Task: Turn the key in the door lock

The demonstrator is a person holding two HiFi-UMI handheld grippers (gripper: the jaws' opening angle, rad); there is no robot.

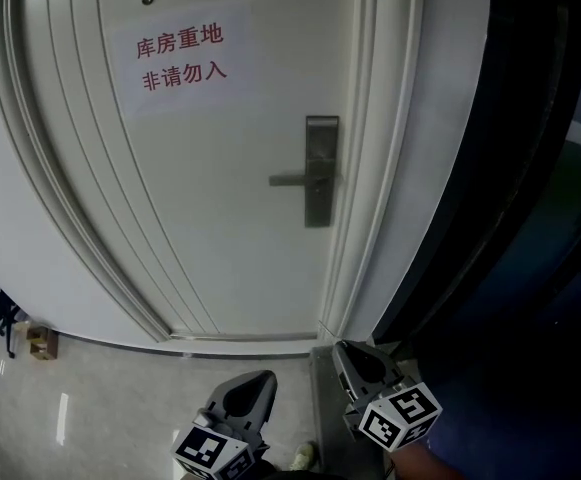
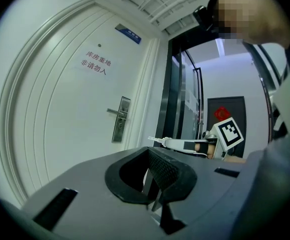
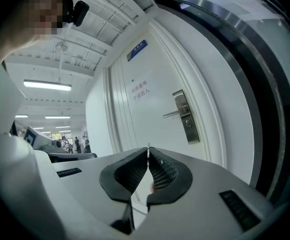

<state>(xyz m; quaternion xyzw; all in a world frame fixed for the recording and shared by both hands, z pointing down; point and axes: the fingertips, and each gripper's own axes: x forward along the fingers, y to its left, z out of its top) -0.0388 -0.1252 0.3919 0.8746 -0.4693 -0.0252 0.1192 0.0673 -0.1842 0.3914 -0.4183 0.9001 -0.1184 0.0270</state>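
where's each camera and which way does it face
Head view: head-mounted, looks down at door; left gripper, right gripper below.
Left gripper view: rides that gripper, faces door; shut jaws, right gripper show.
Right gripper view: likewise faces door; jaws shut on key.
All share the lever handle.

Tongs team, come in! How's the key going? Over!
Left tongs shut, empty. Right tongs pinching key. Lock plate out ahead, not reached. Path clear.

the door (image 1: pixel 220 218) is smooth white paint, slightly shiny. the lock plate (image 1: pixel 320 206) and handle (image 1: pixel 288 179) are brushed grey metal. the sign (image 1: pixel 182 58) is matt paper. the floor (image 1: pixel 100 398) tiles are glossy.
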